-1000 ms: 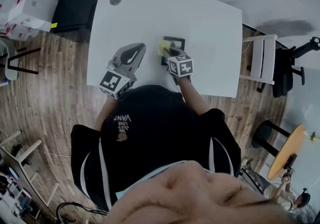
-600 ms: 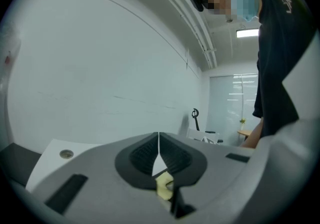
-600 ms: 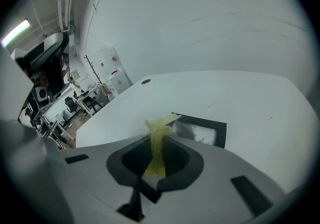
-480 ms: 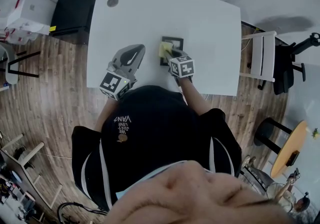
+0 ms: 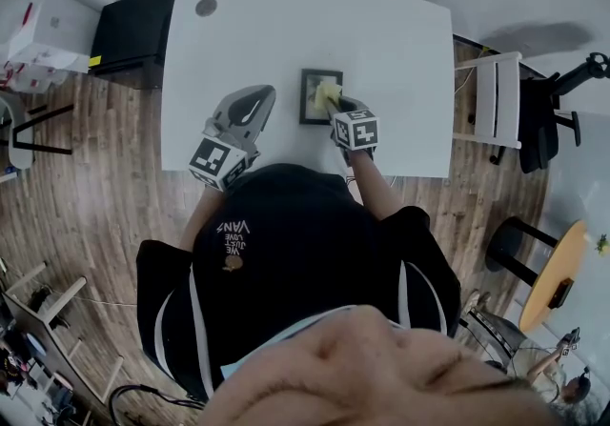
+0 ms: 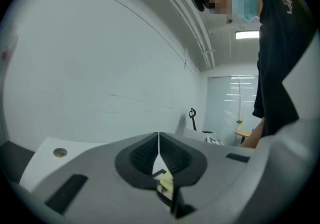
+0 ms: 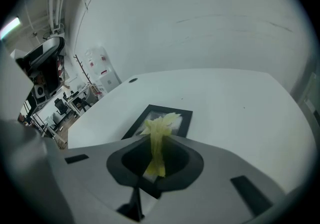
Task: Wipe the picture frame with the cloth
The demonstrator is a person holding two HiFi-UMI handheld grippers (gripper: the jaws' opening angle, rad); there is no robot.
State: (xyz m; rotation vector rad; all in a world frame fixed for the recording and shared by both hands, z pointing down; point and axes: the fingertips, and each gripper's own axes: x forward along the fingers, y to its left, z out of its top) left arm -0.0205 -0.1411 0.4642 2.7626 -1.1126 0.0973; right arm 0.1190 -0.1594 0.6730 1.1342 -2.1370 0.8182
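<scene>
We are seeing that the cloth (image 5: pixel 328 93) is now lying over the middle of the picture frame (image 5: pixel 310 95), while one second ago it was sitting at the frame's left edge. The right gripper (image 5: pixel 336 106) has been carrying it across toward the right. So one wiping stroke is passing over the glass. We are judging that the wiping is well under way but probably not finished, since the borders may still be waiting for their pass.

In the right gripper view the jaws are clamping the yellow cloth between them, and its loose end is hanging forward onto the frame. The left gripper (image 5: pixel 259 96) has been staying at the near edge of the table (image 5: pixel 286 24), to the left of the frame and not touching it. Its jaws are pressed together with nothing between them.

The frame is lying flat on the white table, toward the near side. The surface is looking smooth and plain, so we are thinking the frame may slide, because nothing is holding it down. A round hole cover (image 5: pixel 206 7) is sitting at the far left corner. Around the table we are seeing a wooden floor (image 5: pixel 105 157), a black cabinet (image 5: pixel 133 33) on the left and a white chair (image 5: pixel 500 100) on the right.
</scene>
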